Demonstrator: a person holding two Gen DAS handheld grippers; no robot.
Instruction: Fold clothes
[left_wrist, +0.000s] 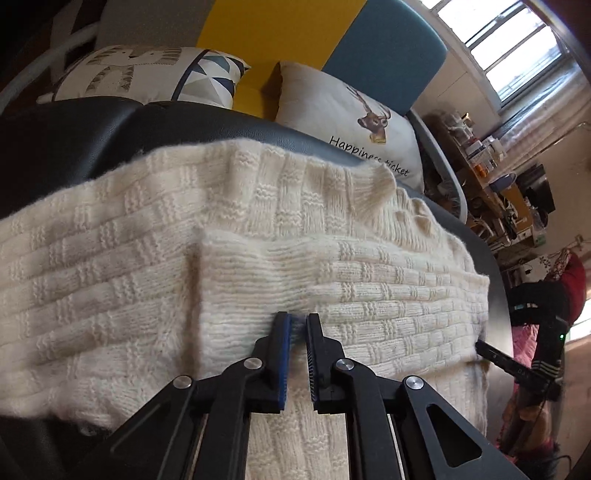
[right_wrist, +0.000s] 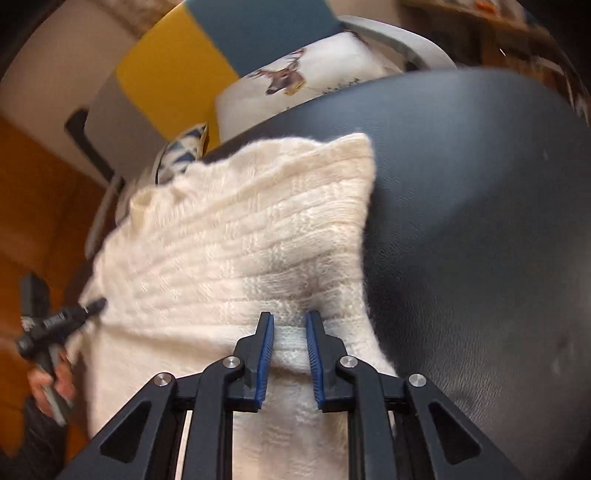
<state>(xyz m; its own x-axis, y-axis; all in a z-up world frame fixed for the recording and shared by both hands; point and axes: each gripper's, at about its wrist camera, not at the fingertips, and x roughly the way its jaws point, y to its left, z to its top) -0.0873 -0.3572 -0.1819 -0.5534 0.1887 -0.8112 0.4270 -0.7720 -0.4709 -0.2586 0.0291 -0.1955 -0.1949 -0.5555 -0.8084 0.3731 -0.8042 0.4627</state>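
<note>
A cream knitted sweater (left_wrist: 258, 240) lies spread on a black leather seat (left_wrist: 92, 129), with one part folded over its middle. My left gripper (left_wrist: 297, 315) is low on that folded layer, its jaws nearly together and pinching knit at the tips. In the right wrist view the sweater (right_wrist: 240, 240) reaches the seat's (right_wrist: 461, 184) left half. There my right gripper (right_wrist: 290, 317) is closed on a raised band of the sweater's near edge. The left gripper (right_wrist: 98, 304) touches the sweater's left edge, and the right gripper (left_wrist: 480, 345) shows at its right edge.
A white pillow with a deer print (left_wrist: 332, 107) and a patterned pillow (left_wrist: 147, 74) lean behind the seat against yellow and blue panels. Cluttered shelves (left_wrist: 498, 166) stand at the right under a window. A person's hand (right_wrist: 51, 380) holds the left gripper's handle.
</note>
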